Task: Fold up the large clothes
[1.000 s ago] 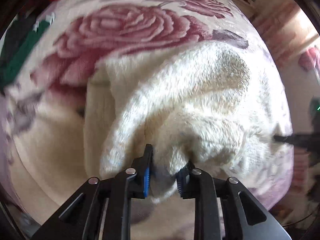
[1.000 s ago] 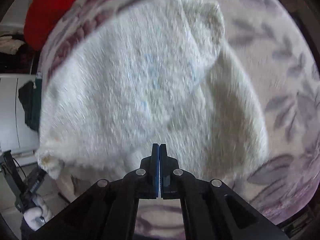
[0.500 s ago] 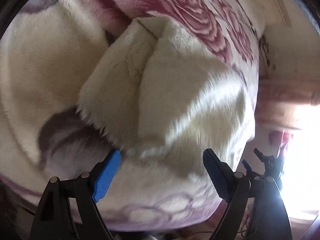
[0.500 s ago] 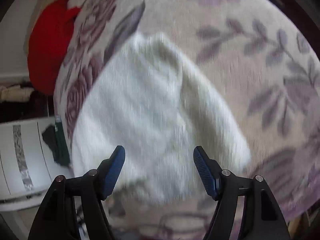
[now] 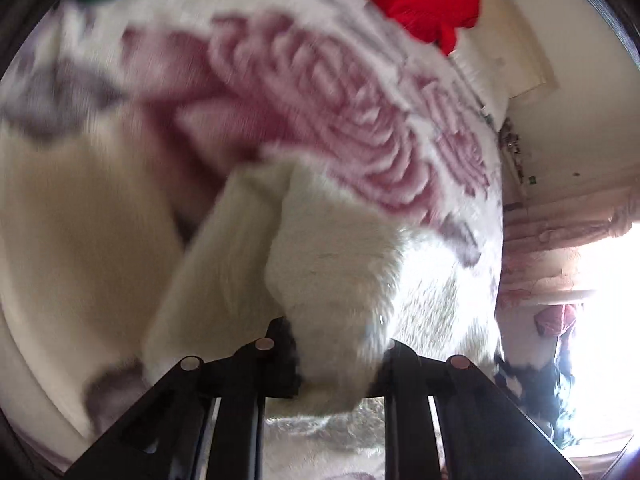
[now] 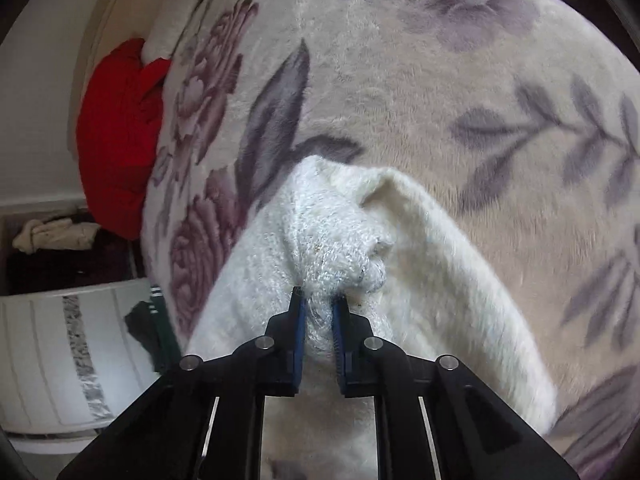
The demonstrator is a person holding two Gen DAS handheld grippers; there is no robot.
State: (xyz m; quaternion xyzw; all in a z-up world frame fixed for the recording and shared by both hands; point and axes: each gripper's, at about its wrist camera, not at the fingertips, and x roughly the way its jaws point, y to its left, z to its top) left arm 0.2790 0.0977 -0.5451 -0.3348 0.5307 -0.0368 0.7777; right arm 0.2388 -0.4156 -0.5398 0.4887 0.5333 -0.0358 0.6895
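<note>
While the blue pads of the right gripper [image 6: 319, 320] are closing on a bunched tuft of the white fleece garment [image 6: 420, 280], the cloth is being pinched between them and drawn up into a ridge. Half a second earlier these jaws were standing wide over the flat garment; a second earlier they were pressed together with nothing in them. A fresh grip is therefore being taken.

The left gripper [image 5: 338, 354] is being closed likewise: a thick fold of the white fleece garment [image 5: 332, 264] is being squeezed between its fingers, whose pads are hidden by the pile. Half a second earlier this pair too was spread above the cloth. The view is being blurred by motion.

Further out, the garment is lying on the floral blanket [image 6: 460, 92], partly doubled over, with one flap being raised toward the right gripper. A red cloth [image 6: 120, 136] is lying at the blanket's far edge, well apart; a white cabinet [image 6: 60, 352] is standing beside the bed.

Judgement: release, re-reach and re-grasp are being completed by both hands, so a new fold is likely being prepared. The bulky fleece is being gathered unevenly, and a slipped layer is being risked.
</note>
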